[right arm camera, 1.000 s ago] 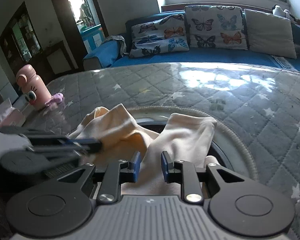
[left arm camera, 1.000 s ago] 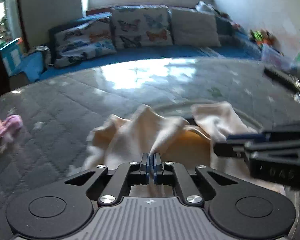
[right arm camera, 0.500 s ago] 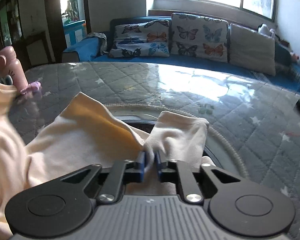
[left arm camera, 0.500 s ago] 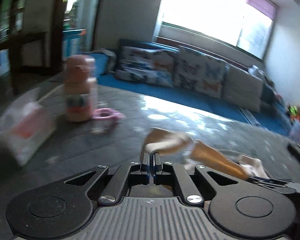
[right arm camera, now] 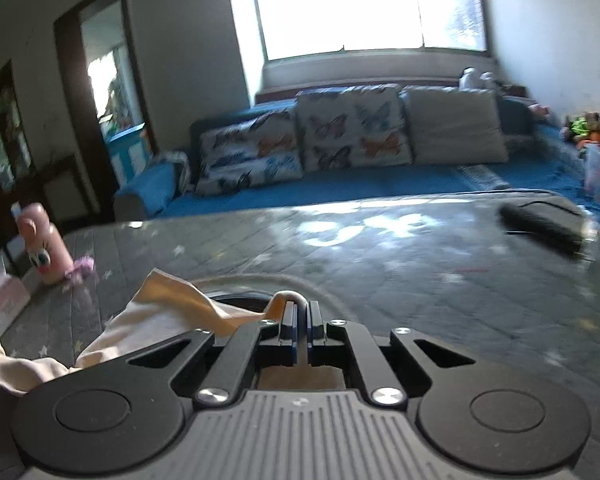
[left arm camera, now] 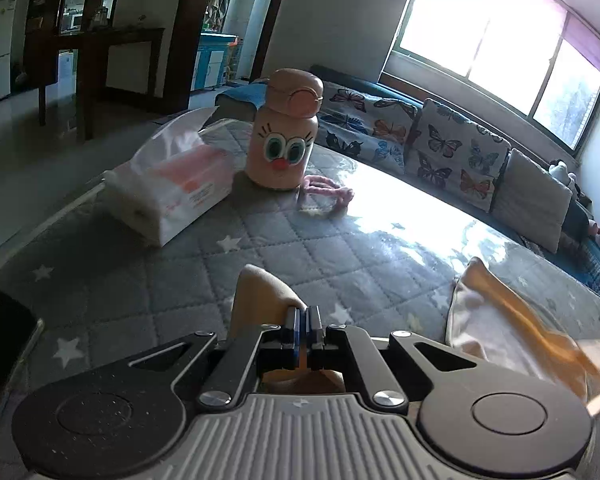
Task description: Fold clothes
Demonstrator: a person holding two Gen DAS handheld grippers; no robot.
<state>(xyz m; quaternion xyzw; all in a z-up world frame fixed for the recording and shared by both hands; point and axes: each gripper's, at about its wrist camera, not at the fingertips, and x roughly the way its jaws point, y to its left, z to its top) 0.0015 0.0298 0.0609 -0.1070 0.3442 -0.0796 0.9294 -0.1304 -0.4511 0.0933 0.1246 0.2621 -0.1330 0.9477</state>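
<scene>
Both grippers, left (left arm camera: 307,312) and right (right arm camera: 300,307), pinch the cream garment (right arm camera: 168,312), jaws closed.

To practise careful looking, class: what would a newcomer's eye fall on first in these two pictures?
The pink bottle with cartoon eyes stands out at the far left of the quilted table, beside a tissue pack. The cream garment is pinched in both the left gripper and the right gripper. Behind, butterfly cushions line a blue sofa.

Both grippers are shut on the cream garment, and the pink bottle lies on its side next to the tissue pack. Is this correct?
Not quite: in the left wrist view the pink bottle stands upright beside the tissue pack. The left gripper and right gripper are indeed shut on the cream garment.
</scene>
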